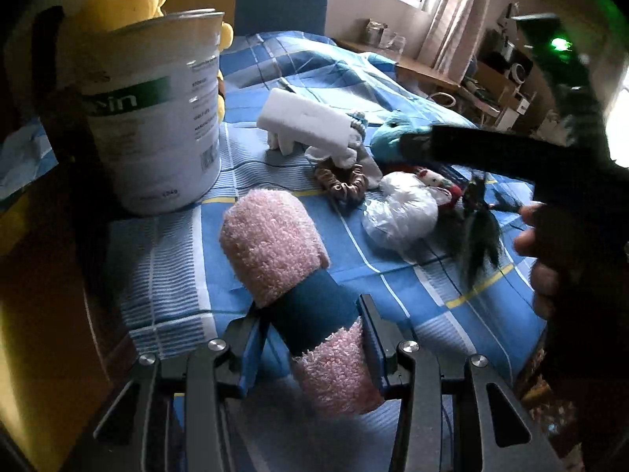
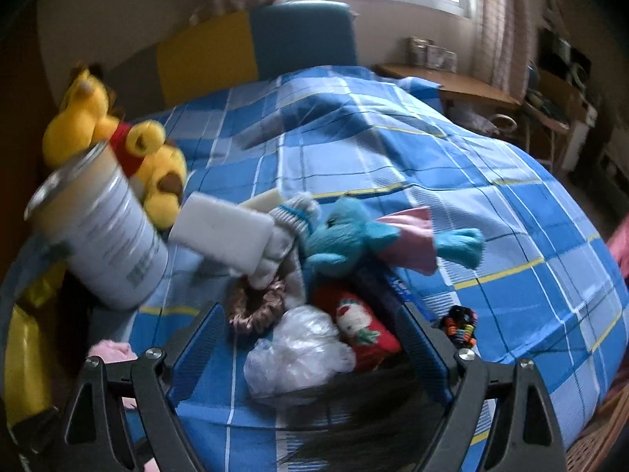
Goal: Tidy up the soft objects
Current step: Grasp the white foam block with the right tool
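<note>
Item: pink fuzzy sock roll with teal band, above the checked bedspread, clenched across that band in my left gripper—light, squashy, non-slip; right gripper gaping, empty.

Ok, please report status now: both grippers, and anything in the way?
Left gripper shut on pink roll. Right gripper open, empty, above plastic bag. Tin close beside roll; pile of soft toys ahead.
</note>
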Available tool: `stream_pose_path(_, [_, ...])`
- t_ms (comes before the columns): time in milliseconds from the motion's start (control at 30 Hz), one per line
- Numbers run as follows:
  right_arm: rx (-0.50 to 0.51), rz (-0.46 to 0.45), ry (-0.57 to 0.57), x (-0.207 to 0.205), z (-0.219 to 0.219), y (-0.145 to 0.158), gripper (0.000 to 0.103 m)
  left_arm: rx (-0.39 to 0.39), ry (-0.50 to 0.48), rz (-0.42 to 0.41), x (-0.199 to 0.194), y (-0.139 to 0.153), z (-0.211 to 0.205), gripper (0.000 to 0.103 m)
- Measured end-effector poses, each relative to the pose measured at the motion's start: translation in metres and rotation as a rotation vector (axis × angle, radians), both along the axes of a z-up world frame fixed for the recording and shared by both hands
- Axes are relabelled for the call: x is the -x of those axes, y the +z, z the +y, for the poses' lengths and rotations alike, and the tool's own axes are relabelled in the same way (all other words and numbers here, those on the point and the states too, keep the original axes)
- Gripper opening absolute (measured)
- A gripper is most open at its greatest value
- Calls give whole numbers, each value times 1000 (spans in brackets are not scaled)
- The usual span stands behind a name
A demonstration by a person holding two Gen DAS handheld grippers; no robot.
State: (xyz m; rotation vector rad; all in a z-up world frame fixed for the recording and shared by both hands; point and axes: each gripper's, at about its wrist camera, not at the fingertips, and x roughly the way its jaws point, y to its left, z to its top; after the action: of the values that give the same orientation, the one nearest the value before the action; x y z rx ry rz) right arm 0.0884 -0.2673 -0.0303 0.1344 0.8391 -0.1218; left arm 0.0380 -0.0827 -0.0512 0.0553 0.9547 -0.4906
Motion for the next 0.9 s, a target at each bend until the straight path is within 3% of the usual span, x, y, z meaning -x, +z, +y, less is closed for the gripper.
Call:
stream_pose_path(300, [182, 62, 216, -21, 47, -11, 90, 13, 0, -27, 8, 8, 14, 45])
stream_pose_path(500, [330, 81, 323, -60, 65, -13, 90, 22, -6, -48, 14, 14, 20, 45])
stream_pose_path(833, [510, 188, 416, -134, 85, -31, 91, 22, 16, -62, 17, 25, 30, 45])
stream_pose_path(900, [498, 213, 421, -143, 87, -36, 84, 22, 21, -60, 18, 26, 32, 45])
